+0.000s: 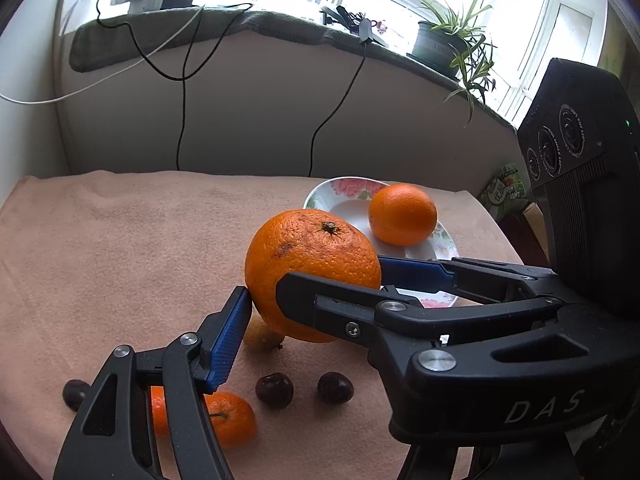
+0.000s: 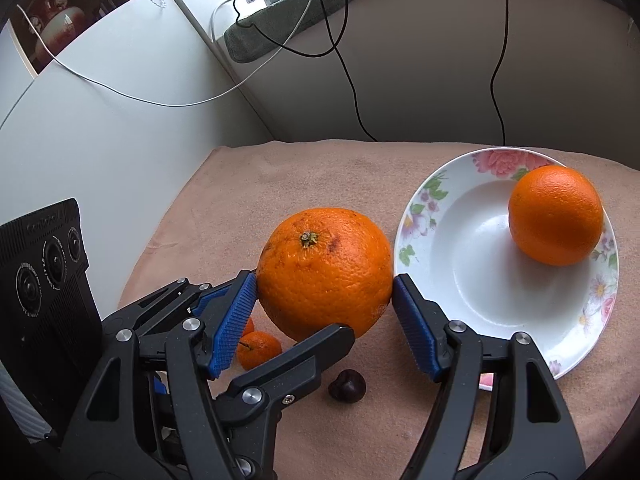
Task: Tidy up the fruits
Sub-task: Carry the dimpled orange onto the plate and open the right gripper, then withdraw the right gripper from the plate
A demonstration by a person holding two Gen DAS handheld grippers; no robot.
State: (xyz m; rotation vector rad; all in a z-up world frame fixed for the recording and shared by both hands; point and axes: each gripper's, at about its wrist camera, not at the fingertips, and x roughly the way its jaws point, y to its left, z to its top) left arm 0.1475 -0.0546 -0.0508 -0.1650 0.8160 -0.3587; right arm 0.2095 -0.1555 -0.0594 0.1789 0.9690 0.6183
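A large orange (image 1: 312, 256) (image 2: 320, 268), stem up, hangs just above the pink cloth, left of the flowered plate (image 2: 460, 264) (image 1: 348, 208). My right gripper (image 2: 325, 280) is shut on it, blue pads pressing both sides. My left gripper (image 1: 320, 292) is shut on the same orange. Its left pad (image 1: 230, 336) touches the fruit, and its other finger is hidden behind the right gripper. A smaller orange (image 2: 556, 216) (image 1: 402, 214) lies in the plate.
On the cloth (image 1: 120, 248) below lie a mandarin (image 1: 234, 420) (image 2: 258, 350), a small yellowish fruit (image 1: 260, 338) and dark round fruits (image 1: 274, 390) (image 1: 335, 387) (image 2: 347, 386). Cables hang from the windowsill (image 1: 240, 28) behind. A potted plant (image 1: 440, 44) stands there.
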